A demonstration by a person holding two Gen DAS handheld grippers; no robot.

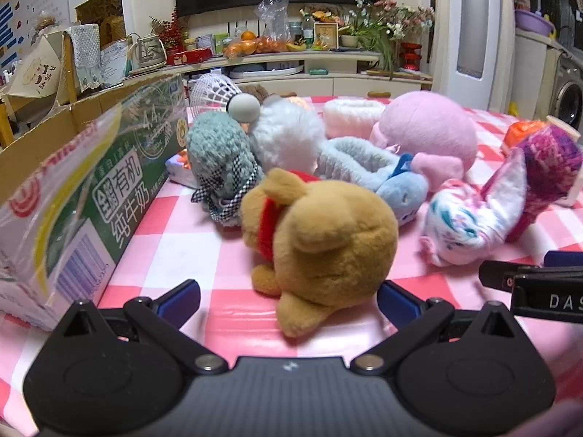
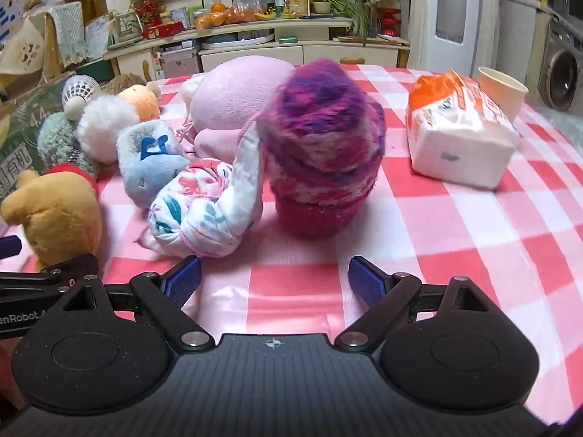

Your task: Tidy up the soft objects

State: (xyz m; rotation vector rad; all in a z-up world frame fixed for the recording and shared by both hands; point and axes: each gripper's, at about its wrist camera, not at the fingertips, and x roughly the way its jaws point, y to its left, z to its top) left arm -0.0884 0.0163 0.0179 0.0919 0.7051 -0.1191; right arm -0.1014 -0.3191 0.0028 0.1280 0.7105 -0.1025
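A pile of soft toys lies on the pink checked tablecloth [image 1: 175, 240]. A tan bear [image 1: 320, 240] with a red scarf lies just ahead of my open left gripper [image 1: 288, 300], its back end between the blue fingertips, not gripped. Behind it are a green knitted toy [image 1: 218, 160], a white fluffy ball [image 1: 288, 134], a blue plush [image 1: 397, 189], a big pink plush [image 1: 426, 123] and a floral cloth toy [image 1: 459, 225]. My right gripper [image 2: 273, 282] is open and empty, just short of a magenta knitted hat [image 2: 324, 145] and the floral cloth toy [image 2: 204, 211].
A green milk carton box [image 1: 109, 189] stands open along the left. A tissue pack [image 2: 455, 134] and a paper cup [image 2: 501, 91] sit at the right. A shuttlecock [image 1: 222, 94] rests at the back of the pile. Shelves stand beyond the table.
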